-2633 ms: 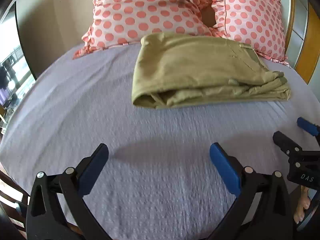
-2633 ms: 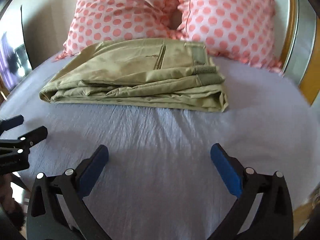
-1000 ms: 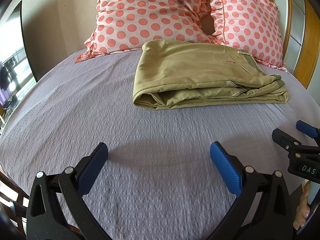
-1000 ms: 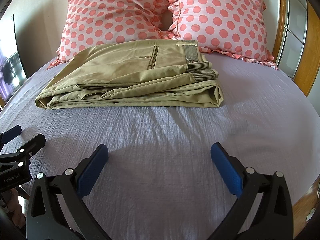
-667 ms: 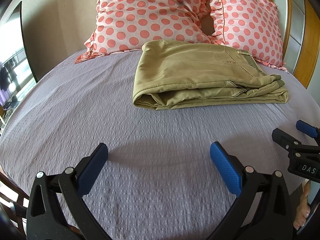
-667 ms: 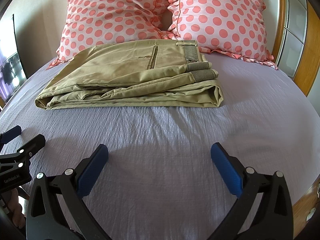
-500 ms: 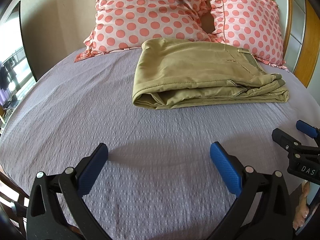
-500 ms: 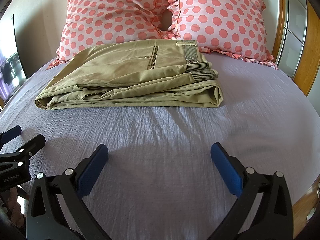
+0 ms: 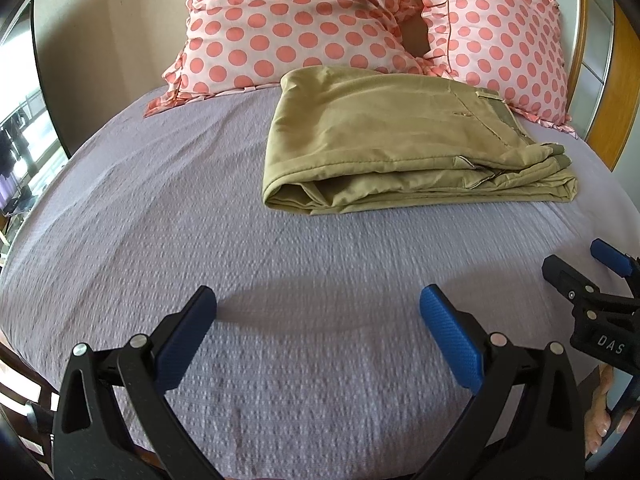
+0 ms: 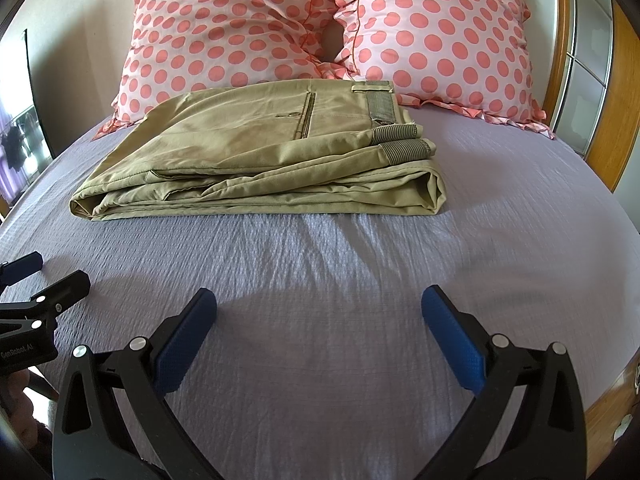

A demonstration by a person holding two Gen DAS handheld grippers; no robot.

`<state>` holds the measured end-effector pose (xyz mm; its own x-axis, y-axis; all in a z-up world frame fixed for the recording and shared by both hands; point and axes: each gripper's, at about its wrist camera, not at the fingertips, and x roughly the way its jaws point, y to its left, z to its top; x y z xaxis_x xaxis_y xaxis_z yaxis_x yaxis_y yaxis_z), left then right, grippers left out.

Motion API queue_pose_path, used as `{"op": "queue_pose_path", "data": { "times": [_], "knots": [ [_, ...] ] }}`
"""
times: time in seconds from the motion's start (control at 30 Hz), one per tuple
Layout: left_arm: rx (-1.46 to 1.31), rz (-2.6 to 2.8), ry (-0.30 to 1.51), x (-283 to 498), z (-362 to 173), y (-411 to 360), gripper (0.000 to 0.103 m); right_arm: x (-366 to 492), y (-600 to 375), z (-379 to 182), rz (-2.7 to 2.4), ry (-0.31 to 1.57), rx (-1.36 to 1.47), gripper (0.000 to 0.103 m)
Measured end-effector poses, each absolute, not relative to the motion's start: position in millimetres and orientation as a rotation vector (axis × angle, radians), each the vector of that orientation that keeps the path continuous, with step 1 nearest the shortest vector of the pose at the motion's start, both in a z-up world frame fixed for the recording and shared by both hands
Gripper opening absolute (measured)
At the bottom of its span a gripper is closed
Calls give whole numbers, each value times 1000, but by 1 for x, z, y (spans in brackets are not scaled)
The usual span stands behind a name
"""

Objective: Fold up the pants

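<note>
The khaki pants (image 9: 392,144) lie folded in a flat, layered bundle on the lilac bedspread (image 9: 200,220), just in front of the pillows; in the right wrist view the pants (image 10: 260,160) show a zip pocket and ribbed waistband on top. My left gripper (image 9: 318,320) is open and empty, hovering over bare bedspread well short of the pants. My right gripper (image 10: 319,320) is open and empty too, also short of the pants. Each gripper shows at the edge of the other's view: the right one (image 9: 592,268), the left one (image 10: 44,276).
Two pink polka-dot pillows (image 10: 232,28) (image 10: 440,36) lean against the wall behind the pants. A wooden headboard or frame (image 10: 624,92) runs along the right side. The bed's near edge lies just under the grippers. A window shows at far left (image 9: 20,140).
Almost nothing: the left wrist view shifts very slightly. The pants stay still, and both grippers stay open and hovering.
</note>
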<state>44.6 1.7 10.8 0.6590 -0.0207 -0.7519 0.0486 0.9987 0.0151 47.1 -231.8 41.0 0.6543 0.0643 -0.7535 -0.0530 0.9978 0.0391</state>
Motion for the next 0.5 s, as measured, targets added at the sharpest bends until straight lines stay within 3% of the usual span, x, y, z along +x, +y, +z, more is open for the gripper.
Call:
{"op": "queue_pose_path", "data": {
  "times": [0.5],
  "knots": [
    [33, -32, 844, 45, 10, 2, 101, 48, -235, 40, 66, 858, 15, 102]
  ]
}}
